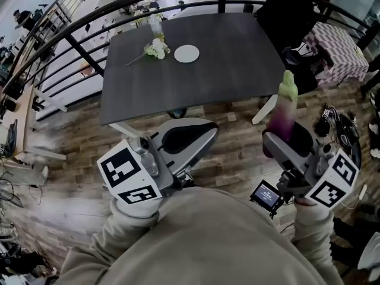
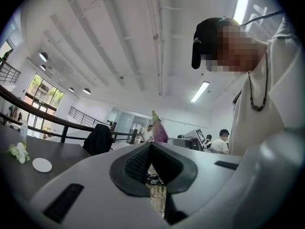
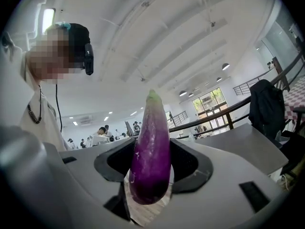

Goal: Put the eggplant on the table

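Head view, left to right. On the far left part of the dark grey rectangular table [image 1: 237, 64] lie a small bunch of white flowers with a thin stem [image 1: 155, 49] and, just beside it, a flat white round disc [image 1: 186, 53]; the near and right parts of the tabletop are bare, which we judge gives room for a set-down. Below the table's near edge, over the wood-plank floor [image 1: 71, 153], we see the left gripper [image 1: 205, 132] with its white shells brought together. The left gripper view confirms that the dark pads meet and that nothing lies between them. We read it as idle and held low, so that it stays out of the other hand's way. To its right, the right gripper [image 1: 284, 142] is clamped on the lower end of the long purple eggplant with a pale green cap [image 1: 286, 105]. The jaws stand wide because the fruit fills them. The eggplant stands upright, cap uppermost, off the table and near its near right corner. Gripping it near the base leaves most of its length free above the jaws, so we expect it will have to be tipped over before it is laid flat. At far right, a black garment draped over a chair [image 1: 291, 13] stands against the table's far right edge, apart from the work. In our judgement the carry is under way and the placing is not yet done.
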Motion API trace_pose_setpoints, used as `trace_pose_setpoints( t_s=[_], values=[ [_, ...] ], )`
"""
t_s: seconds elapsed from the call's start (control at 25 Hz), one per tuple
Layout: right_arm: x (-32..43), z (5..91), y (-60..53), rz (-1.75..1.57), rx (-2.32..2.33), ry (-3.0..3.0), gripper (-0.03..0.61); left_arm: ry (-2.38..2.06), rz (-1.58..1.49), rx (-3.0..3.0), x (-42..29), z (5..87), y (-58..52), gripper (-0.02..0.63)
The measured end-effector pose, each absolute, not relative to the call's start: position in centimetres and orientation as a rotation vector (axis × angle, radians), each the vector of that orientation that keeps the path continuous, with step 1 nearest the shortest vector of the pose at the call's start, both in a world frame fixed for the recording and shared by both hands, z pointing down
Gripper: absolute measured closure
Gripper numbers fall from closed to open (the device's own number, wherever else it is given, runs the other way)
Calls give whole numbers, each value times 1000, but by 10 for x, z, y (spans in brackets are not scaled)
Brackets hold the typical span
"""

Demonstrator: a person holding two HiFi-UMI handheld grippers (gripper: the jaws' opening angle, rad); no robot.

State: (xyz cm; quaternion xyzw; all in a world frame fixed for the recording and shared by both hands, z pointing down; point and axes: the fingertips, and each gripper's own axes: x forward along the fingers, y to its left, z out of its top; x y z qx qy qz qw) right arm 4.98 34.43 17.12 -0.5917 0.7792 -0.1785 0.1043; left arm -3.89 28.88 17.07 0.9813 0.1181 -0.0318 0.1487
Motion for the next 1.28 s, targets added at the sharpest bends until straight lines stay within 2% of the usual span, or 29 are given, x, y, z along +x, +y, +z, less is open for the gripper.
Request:
trace_pose_setpoints(
  t_s=[0.6, 1.28],
  values=[
    [-13, 174, 185, -569, -1706, 2416, 347, 178, -119, 2793, -111, 191, 131, 609],
    [-53, 178, 109, -583, -1524, 2547, 347, 28, -188, 2817, -157, 195, 88, 609]
  ],
)
